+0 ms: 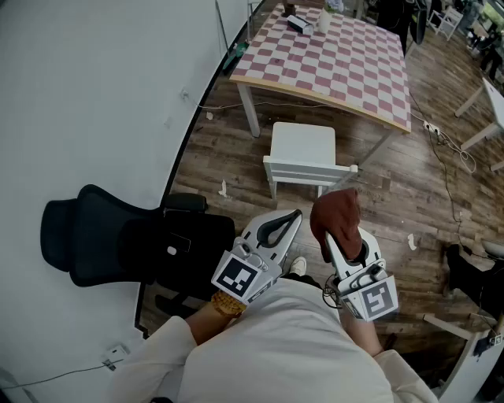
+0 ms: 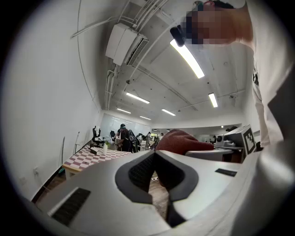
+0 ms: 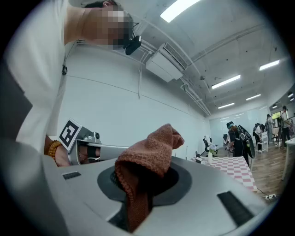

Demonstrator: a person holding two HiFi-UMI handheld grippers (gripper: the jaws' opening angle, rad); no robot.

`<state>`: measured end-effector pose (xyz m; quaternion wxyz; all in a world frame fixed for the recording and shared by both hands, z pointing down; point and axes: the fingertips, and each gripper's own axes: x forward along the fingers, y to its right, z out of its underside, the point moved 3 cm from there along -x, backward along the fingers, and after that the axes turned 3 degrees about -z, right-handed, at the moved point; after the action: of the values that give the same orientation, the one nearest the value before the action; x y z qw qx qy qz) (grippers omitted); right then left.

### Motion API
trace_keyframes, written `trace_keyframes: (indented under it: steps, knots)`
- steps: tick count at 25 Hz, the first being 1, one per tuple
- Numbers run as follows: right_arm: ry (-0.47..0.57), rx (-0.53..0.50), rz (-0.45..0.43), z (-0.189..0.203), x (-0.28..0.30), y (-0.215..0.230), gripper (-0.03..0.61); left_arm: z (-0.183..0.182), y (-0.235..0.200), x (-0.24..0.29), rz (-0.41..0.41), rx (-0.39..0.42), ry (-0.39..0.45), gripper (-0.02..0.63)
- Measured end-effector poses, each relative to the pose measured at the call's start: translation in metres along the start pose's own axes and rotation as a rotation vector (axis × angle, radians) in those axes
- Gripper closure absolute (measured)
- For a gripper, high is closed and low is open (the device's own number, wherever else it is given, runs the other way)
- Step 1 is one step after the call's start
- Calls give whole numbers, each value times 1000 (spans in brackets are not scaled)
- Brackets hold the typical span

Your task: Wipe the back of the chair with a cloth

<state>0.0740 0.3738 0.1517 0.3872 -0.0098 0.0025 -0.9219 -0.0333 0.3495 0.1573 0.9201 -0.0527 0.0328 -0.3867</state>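
The cloth (image 1: 337, 214), rust-brown and knitted, is pinched between the jaws of the right hand-held gripper (image 1: 339, 244). It bunches up over the jaw tips, and a strip of it hangs down through the gap between the pads (image 3: 150, 156). Just to that gripper's left, the left hand-held gripper (image 1: 294, 216) is closed with nothing in it, its tips meeting (image 2: 154, 153). Both are held level, close in front of the person's chest and side by side.

Well to the left of the left hand-held gripper an office chair (image 1: 102, 240), black and with a headrest, stands by the white wall (image 1: 94, 94).

Straight ahead of both hand-held grippers, on the wooden floor (image 1: 394, 189), stands a white chair (image 1: 303, 149). Only open floor lies between it and the cloth. A paper scrap (image 1: 223, 189) lies to its left, ahead of the left hand-held gripper. Another scrap (image 1: 412, 242) lies to the right of the right one.

Beyond the white chair is a counter (image 1: 346, 71) with a pink-and-white checked top. At its far end stand a white bottle (image 1: 324, 20) and a dark box (image 1: 298, 24). To the right of the counter a cable (image 1: 449, 146) trails across the floor.
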Motion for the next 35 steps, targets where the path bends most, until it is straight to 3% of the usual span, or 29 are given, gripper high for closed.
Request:
trace_keyframes:
  steps: [14,23,29,35]
  knots:
    - [-5,13,-50,4,-16,41,482,3,19,41,-22,12,-13,586]
    - [-29,19,-81,22,-37,75,482,23,44,74,-36,-9,-72,585]
    - [-36,66,-66,36,-19,95,482,33,18,90,-45,-2,-71,586]
    - [-75,77,-76,56,31,121,482,44,-35,112,-64,-19,-92,586]
